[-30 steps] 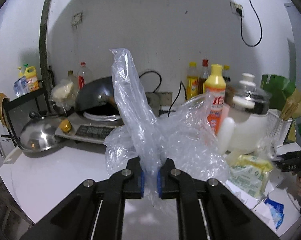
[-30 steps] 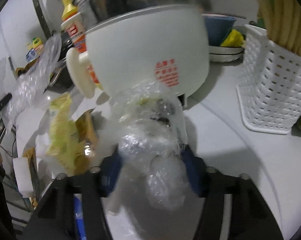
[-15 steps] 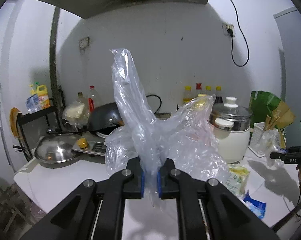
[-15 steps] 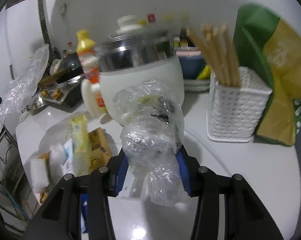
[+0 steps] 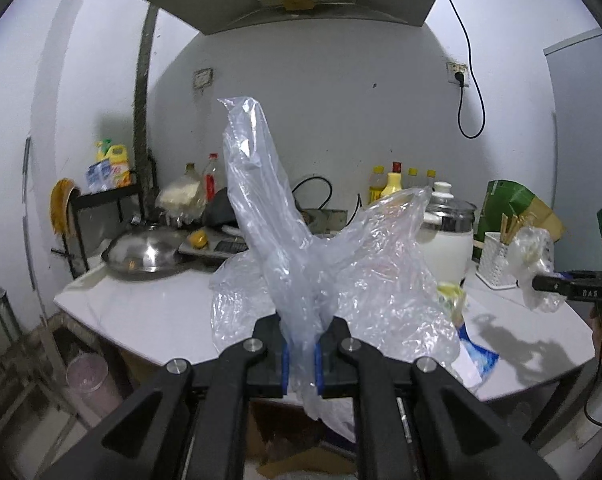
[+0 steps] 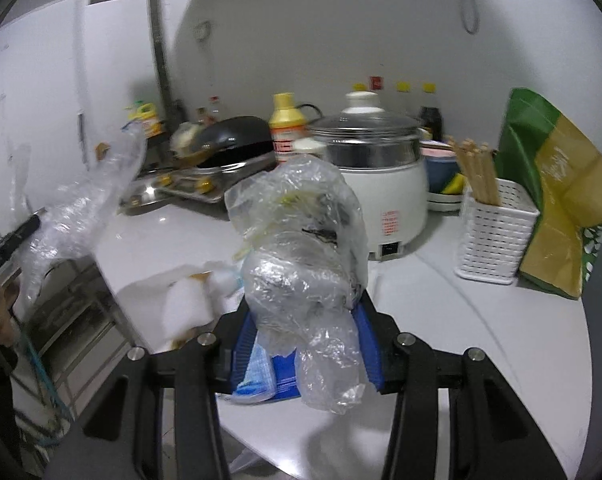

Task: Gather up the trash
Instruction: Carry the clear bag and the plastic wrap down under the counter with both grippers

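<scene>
My left gripper (image 5: pixel 301 354) is shut on the rim of a large clear plastic bag (image 5: pixel 341 280), which it holds up above the counter's front edge. My right gripper (image 6: pixel 301 344) is shut on a crumpled clear plastic wrapper bundle (image 6: pixel 301 240) with scraps inside. That bundle also shows in the left wrist view (image 5: pixel 535 264), held in the air to the right of the bag. The bag shows in the right wrist view (image 6: pixel 81 208) at the left. More trash lies on the white counter (image 5: pixel 149 304): a yellow packet (image 5: pixel 451 294), a blue-white packet (image 5: pixel 477 354), white paper (image 6: pixel 189 300).
A white rice cooker (image 6: pixel 385 184), a white basket of chopsticks (image 6: pixel 497 232) and a green-yellow bag (image 6: pixel 557 200) stand at the back right. A black wok (image 6: pixel 237 136), a steel lid (image 5: pixel 145 250) and sauce bottles (image 5: pixel 397 184) stand at the back. A pink bin (image 5: pixel 89 376) sits on the floor, left.
Both grippers have pulled back and up from the counter with their loads. The right gripper lifted the wrapper bundle away from the rice cooker. The bag stays clamped in the left.
</scene>
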Motion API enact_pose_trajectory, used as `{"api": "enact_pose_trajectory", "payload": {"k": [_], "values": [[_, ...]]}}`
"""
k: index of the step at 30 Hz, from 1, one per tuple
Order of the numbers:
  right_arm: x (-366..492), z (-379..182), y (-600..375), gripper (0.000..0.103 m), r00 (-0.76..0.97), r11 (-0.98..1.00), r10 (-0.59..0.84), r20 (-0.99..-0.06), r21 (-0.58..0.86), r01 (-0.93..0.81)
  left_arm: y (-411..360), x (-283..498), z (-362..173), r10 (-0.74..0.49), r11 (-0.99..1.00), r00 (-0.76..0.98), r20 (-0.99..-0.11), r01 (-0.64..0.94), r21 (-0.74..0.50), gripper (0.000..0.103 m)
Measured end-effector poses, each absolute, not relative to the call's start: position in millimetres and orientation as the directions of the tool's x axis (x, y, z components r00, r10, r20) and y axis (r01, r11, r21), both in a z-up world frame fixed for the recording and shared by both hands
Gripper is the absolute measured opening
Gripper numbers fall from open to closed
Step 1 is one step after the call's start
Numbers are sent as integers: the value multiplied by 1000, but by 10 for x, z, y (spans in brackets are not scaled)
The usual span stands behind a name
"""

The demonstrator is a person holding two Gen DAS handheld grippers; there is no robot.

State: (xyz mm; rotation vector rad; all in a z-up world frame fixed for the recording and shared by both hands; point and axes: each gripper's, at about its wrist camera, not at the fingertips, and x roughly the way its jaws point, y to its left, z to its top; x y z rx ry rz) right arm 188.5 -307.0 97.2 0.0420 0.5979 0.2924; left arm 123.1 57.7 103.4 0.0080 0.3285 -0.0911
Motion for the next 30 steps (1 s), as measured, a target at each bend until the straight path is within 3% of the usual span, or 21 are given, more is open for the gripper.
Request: {"api": "enact_pose_trajectory", "payload": {"k": [15, 30], "values": [[1145, 692, -2092, 43, 701, 872, 445, -557, 94, -480, 755, 684, 109, -90, 995, 894, -439, 64, -75, 8], [981, -325, -1264, 43, 492, 776, 528, -692, 160, -610, 815, 694, -1139, -41, 997, 731, -681, -14, -75, 8]]}}
